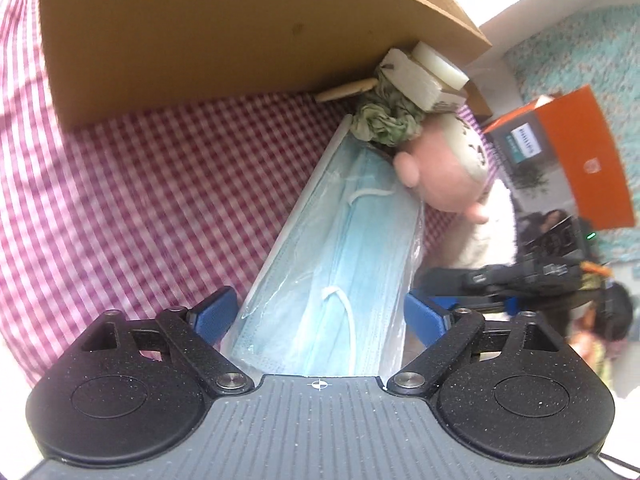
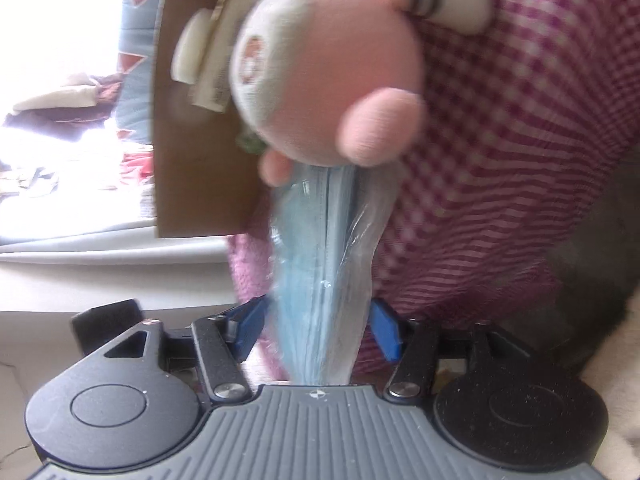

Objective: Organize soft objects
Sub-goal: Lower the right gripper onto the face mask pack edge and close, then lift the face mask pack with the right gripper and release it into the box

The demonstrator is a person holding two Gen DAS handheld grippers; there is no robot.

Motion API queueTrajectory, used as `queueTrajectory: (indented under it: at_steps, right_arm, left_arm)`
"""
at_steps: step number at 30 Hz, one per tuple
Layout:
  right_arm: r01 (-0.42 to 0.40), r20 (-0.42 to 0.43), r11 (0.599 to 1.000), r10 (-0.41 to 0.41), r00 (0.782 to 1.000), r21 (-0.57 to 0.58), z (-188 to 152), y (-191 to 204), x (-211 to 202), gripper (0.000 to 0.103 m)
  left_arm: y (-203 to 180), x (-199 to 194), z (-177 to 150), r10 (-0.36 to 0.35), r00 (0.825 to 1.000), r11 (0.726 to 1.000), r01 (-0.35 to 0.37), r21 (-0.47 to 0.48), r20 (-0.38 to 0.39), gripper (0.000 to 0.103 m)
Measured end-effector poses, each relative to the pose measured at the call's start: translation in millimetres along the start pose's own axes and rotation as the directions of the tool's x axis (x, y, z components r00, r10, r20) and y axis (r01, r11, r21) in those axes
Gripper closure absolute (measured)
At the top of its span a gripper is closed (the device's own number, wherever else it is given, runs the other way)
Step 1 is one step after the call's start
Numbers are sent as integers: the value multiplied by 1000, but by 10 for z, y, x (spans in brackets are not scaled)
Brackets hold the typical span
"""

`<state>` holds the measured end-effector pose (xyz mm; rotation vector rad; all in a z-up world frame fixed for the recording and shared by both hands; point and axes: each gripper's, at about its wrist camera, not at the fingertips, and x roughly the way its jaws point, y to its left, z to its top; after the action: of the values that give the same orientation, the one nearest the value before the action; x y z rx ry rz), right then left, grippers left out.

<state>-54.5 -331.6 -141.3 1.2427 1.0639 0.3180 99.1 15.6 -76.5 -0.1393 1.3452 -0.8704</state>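
While two claws (image 1: 320,312) (image 2: 316,328) grip, one mask pack (image 1: 340,264).

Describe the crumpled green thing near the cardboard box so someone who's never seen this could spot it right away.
Start at the big brown cardboard box lying on the pink checked cloth. At its open end sits a crumpled green fabric bundle, wedged between a white packet and the pink-headed plush doll. It is the only wrinkled, mottled green item; its neighbours are smooth white, pink or pale blue.
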Motion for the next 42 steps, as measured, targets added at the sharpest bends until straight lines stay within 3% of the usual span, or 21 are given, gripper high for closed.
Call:
queueTrajectory:
  at_steps: [4,6,10,13,19,26,30,34,38,42]
  right_arm:
    - [3,-19,999,-2,1000,39,-33,-123,74,42]
    - [3,-36,1000,-2,999,29,-41,-111,167,48]
    - [-14,-95,1000,15,995,13,-113,-25,322,72]
    - [-17,-97,999,13,995,-35,-163,105,336,85]
    - [-75,-134,994,64,989,-80,-196,346,432,86]
    - [-111,-218,967,61,974,-229,-184,786,665,86]
    - [-149,-254,913,53,966,-379,-188,1148,700,86]
    - [-158,-258,820,13,966,-550,-261,1546,669,86]
    - [-163,-226,713,7,974,-682,-285,1919,525,87]
    - [-154,-176,648,32,984,-746,-85,2210,305,87]
  left_arm:
    - [-3,47,-78,-65,998,997,66,-34,10,24]
    - [-16,71,-98,-73,997,997,74,-36,14,29]
    - [-53,76,-143,-85,996,996,86,-39,17,33]
    - [-44,46,-195,-88,996,995,89,-53,20,35]
    - [117,-203,-430,-123,989,983,132,-130,78,35]
    - [247,-633,-836,-121,963,956,178,-231,240,34]
    - [210,-887,-1069,-104,933,946,200,-255,346,34]
    - [95,-1103,-1152,-84,898,949,204,-241,431,34]
    - [-86,-1293,-974,-71,866,967,182,-180,495,33]
    - [-259,-1374,-583,-108,838,977,190,-102,534,33]
